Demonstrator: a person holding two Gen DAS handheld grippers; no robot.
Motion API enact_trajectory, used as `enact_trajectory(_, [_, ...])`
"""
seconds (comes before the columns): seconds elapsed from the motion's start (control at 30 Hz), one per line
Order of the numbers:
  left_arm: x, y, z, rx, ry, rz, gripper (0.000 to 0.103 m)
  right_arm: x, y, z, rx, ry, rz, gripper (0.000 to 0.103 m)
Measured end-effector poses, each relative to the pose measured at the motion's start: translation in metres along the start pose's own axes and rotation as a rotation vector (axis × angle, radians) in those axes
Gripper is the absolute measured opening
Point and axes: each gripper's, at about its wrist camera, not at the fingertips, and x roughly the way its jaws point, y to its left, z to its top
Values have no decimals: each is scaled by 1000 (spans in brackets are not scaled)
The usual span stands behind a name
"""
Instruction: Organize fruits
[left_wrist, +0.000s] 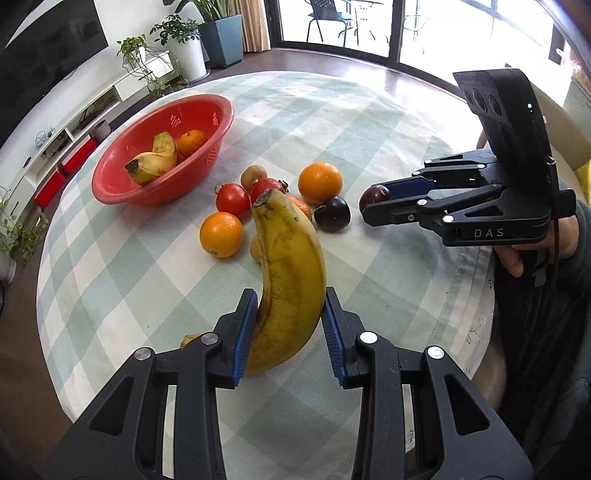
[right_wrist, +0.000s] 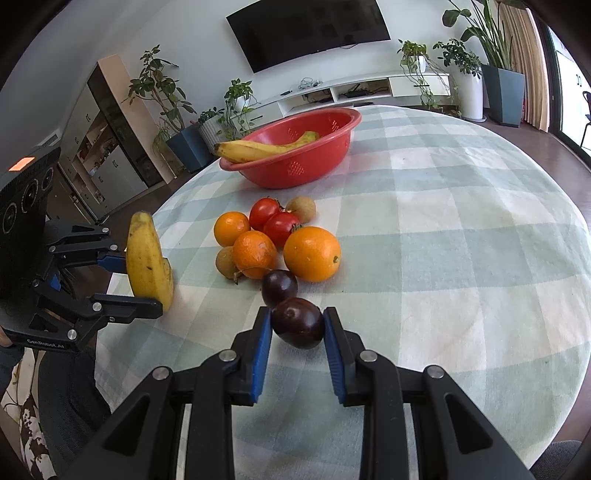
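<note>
My left gripper (left_wrist: 290, 314) is shut on a yellow banana (left_wrist: 288, 280) and holds it upright above the table; it shows in the right wrist view too (right_wrist: 147, 258). My right gripper (right_wrist: 297, 325) is shut on a dark plum (right_wrist: 298, 323), also seen in the left wrist view (left_wrist: 373, 195). A red basket (left_wrist: 122, 184) at the far left holds bananas (left_wrist: 153, 164) and an orange (left_wrist: 191, 142). Between the grippers lie oranges (left_wrist: 319, 181), tomatoes (left_wrist: 232, 201), kiwis (left_wrist: 253, 176) and a second plum (left_wrist: 332, 213).
The round table has a green-and-white checked cloth (left_wrist: 369, 129). Its edge runs near both grippers. Potted plants (left_wrist: 184, 44), a white TV bench (left_wrist: 74, 129) and a glass door stand beyond it. A person's hand (left_wrist: 517, 258) holds the right gripper.
</note>
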Motion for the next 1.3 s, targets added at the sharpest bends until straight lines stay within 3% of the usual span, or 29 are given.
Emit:
enact_trajectory(0.4, [-25, 16, -11, -143, -127, -15, 30, -1, -2, 1, 9, -11, -5, 31])
enact_trajectory(0.87, [-75, 52, -9, -360, -343, -130, 30, -10, -5, 6, 46, -29, 17, 31])
enact_trajectory(1.03, [-87, 68, 5, -409, -417, -176, 30, -29, -2, 28, 45, -66, 36, 31])
enact_trajectory(1.3, [-111, 112, 46, -481, -491, -186, 30, -45, 7, 104, 3, -149, 84, 31])
